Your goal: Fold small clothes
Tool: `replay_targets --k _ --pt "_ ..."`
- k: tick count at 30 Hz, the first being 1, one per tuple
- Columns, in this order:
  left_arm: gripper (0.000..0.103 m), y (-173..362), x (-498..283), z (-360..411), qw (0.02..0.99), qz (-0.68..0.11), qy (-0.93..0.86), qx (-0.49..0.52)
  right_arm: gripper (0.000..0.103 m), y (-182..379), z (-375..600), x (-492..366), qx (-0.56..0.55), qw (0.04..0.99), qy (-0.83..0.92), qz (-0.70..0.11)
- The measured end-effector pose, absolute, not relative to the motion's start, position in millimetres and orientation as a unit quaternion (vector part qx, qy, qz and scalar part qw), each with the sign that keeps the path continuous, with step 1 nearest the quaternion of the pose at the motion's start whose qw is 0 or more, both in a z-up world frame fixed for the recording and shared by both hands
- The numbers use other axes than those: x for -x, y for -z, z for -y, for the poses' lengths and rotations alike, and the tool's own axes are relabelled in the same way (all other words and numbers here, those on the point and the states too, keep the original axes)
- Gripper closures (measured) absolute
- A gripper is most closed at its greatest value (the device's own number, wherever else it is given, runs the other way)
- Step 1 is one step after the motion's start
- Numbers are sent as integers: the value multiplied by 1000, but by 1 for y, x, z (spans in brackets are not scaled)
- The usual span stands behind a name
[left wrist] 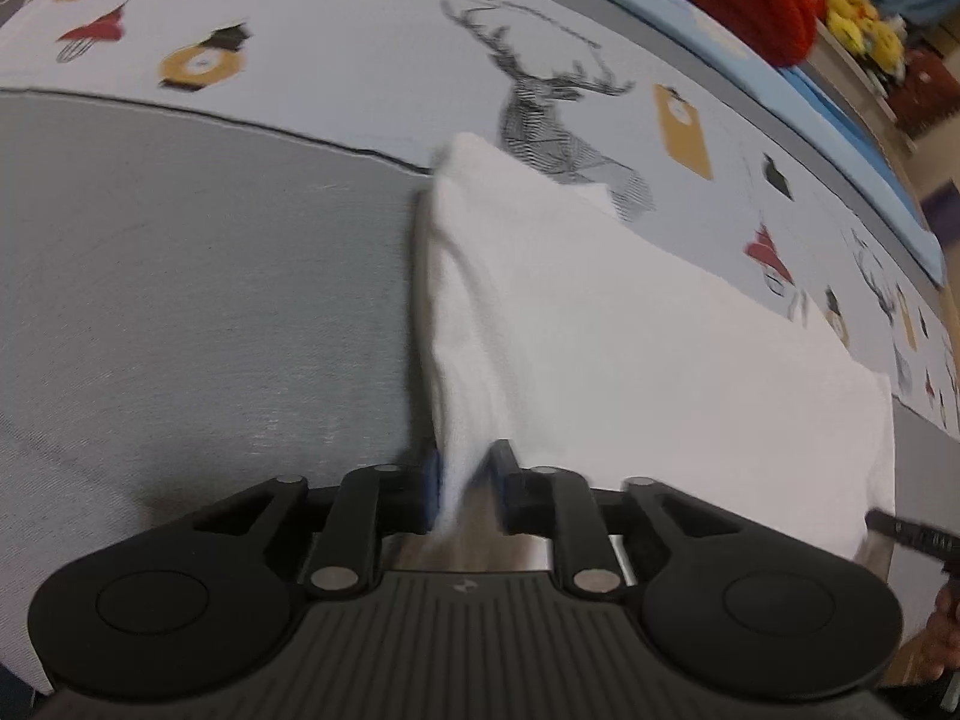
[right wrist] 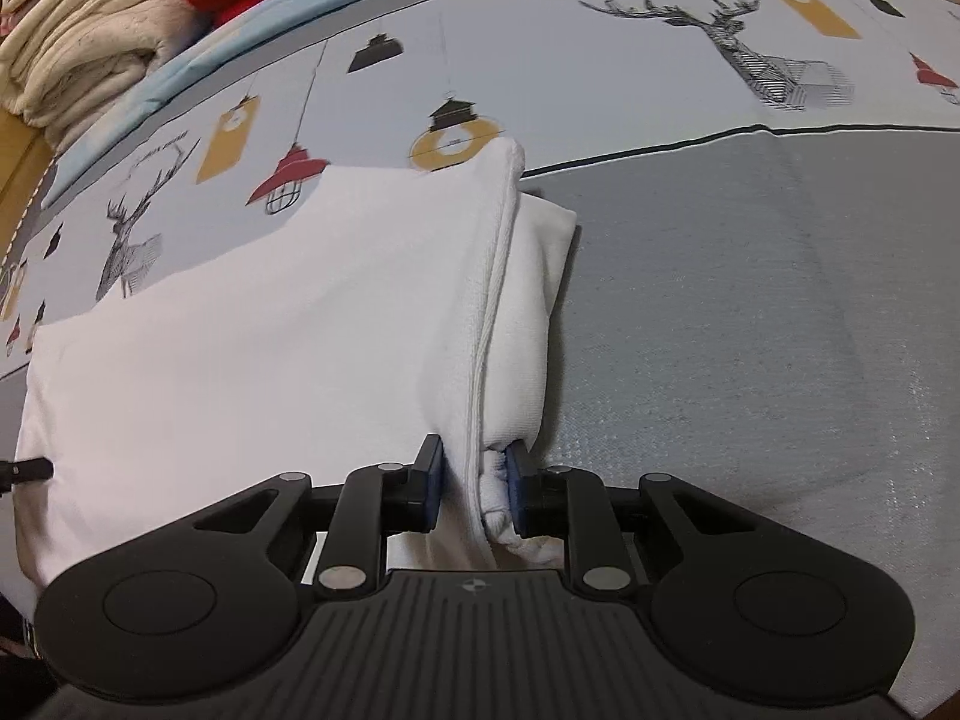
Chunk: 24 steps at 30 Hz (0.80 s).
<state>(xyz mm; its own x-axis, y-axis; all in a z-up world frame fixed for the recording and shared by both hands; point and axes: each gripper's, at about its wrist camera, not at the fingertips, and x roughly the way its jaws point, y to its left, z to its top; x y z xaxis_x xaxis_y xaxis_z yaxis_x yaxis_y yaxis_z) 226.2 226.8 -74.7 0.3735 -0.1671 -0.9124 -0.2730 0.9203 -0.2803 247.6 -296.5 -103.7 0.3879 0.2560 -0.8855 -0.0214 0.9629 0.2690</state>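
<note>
White garment (left wrist: 630,324), near corner probably hidden behind left fingers (left wrist: 433,480)

Black hand-held gripper (right wrist: 474,480) with blue pads (right wrist: 433,480), silver pivots.

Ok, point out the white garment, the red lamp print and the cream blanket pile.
white garment (right wrist: 270,312), right wrist view, flat top layer.
red lamp print (right wrist: 288,171), right wrist view, its red shade.
cream blanket pile (right wrist: 84,42), right wrist view, folded middle.

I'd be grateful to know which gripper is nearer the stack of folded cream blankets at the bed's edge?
Right. The right gripper has the cream blankets in view up-left, beyond the white garment; the left gripper view shows none.
</note>
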Motion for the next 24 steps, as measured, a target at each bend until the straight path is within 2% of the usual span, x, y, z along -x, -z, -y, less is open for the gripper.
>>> replay_targets --k 1,7,11,15,21,24 --pt "52 76 -226 -230 801 -562 -33 204 81 104 296 -247 -102 826 -82 -548" --pt "52 88 -232 -218 787 -588 -16 186 73 103 304 -246 -101 825 -67 -551" --pt "52 94 -235 -215 785 -590 -24 189 63 102 309 -244 -102 828 -59 -548" --pt "52 95 -238 -209 789 -587 -25 183 61 98 315 -243 -104 834 -56 -540" --pt "54 95 -242 -202 794 -584 -25 168 61 86 332 -241 -119 855 -29 -504" --pt "65 94 -243 -197 797 -585 -20 153 61 80 347 -240 -141 865 2 -482"
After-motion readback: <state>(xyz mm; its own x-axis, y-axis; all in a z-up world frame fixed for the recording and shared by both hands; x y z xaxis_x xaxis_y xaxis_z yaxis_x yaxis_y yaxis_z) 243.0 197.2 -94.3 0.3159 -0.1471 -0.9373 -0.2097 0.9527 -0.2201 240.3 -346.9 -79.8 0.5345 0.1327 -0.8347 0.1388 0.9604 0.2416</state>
